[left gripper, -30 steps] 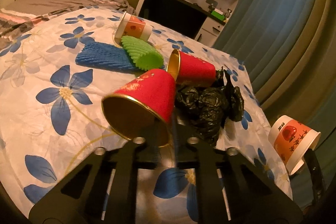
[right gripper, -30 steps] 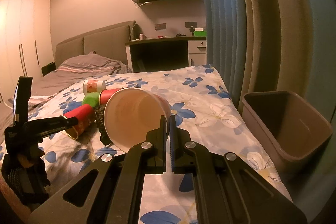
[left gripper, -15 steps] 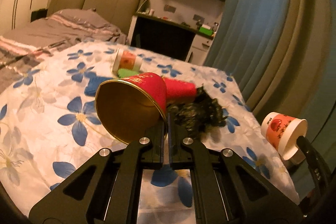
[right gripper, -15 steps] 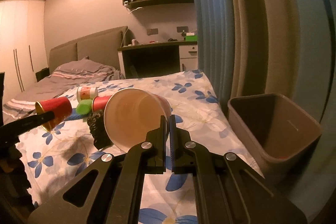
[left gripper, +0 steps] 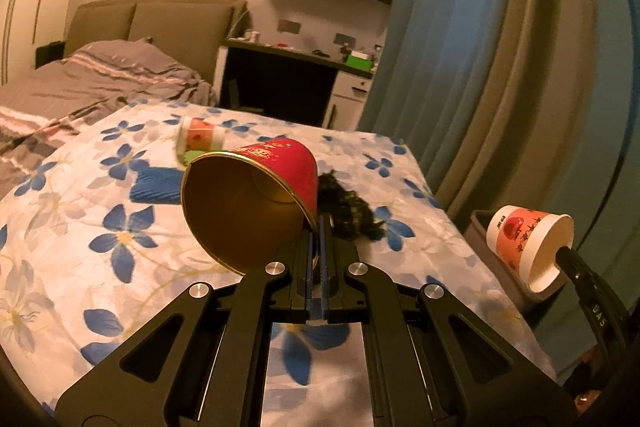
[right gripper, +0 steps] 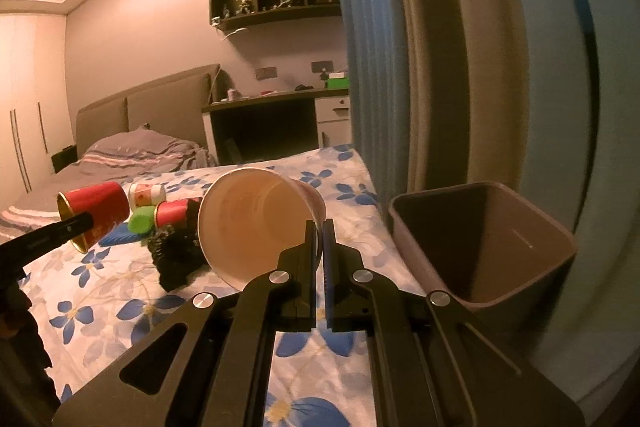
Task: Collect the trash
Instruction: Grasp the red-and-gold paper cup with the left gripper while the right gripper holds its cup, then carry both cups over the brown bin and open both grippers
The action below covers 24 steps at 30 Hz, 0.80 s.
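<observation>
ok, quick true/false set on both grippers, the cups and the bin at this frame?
1. The left gripper is shut on the red cup. True.
2. The right gripper is open with nothing in it. False: it is shut on the rim of the white and orange cup.
3. The bin already holds a cup. False: no cup shows inside it.
4. A black bag lies on the floral sheet. True.

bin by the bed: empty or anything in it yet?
Looks empty. The right wrist view looks into the bin: bare walls and the floor part that shows; the near rim hides the rest.
</observation>
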Each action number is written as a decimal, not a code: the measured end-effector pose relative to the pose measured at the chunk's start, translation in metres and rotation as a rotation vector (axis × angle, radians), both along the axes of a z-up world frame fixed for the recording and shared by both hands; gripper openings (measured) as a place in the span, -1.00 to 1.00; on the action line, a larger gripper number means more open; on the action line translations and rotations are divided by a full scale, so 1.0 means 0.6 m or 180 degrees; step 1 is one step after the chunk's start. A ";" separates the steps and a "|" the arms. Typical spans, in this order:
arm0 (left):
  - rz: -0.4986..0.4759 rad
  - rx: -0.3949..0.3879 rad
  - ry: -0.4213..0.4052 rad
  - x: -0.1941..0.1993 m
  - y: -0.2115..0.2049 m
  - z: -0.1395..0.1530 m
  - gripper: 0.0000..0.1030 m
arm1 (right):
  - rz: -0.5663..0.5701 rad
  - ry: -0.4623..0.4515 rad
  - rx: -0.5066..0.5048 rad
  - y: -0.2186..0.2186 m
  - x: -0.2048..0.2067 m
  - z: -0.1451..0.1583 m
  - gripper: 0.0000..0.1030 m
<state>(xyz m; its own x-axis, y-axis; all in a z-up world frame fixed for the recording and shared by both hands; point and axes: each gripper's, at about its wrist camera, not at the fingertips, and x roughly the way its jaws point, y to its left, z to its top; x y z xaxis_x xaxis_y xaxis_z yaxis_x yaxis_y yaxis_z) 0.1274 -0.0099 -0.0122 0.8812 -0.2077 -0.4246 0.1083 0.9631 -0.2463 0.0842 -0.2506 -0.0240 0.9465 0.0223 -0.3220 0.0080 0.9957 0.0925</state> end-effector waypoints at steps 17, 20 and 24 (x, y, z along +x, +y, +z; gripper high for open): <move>-0.0895 0.0282 -0.0105 0.016 -0.208 0.014 -0.97 | -0.0483 -0.0064 0.0027 -0.109 -0.017 0.000 -0.93; -0.1063 0.0304 -0.0121 0.024 -0.248 0.017 -0.97 | -0.0606 -0.0071 0.0048 -0.136 -0.016 -0.003 -0.93; -0.1255 0.0326 -0.0150 0.033 -0.297 0.020 -0.97 | -0.0747 -0.0055 0.0065 -0.168 -0.012 -0.010 -0.93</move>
<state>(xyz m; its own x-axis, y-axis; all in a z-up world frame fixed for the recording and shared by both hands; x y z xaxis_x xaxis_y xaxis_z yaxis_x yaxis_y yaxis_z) 0.1469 -0.1878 -0.0003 0.7615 -0.4923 -0.4216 0.4830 0.8648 -0.1372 0.0771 -0.3512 -0.0300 0.9319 -0.1926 -0.3074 0.2373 0.9646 0.1149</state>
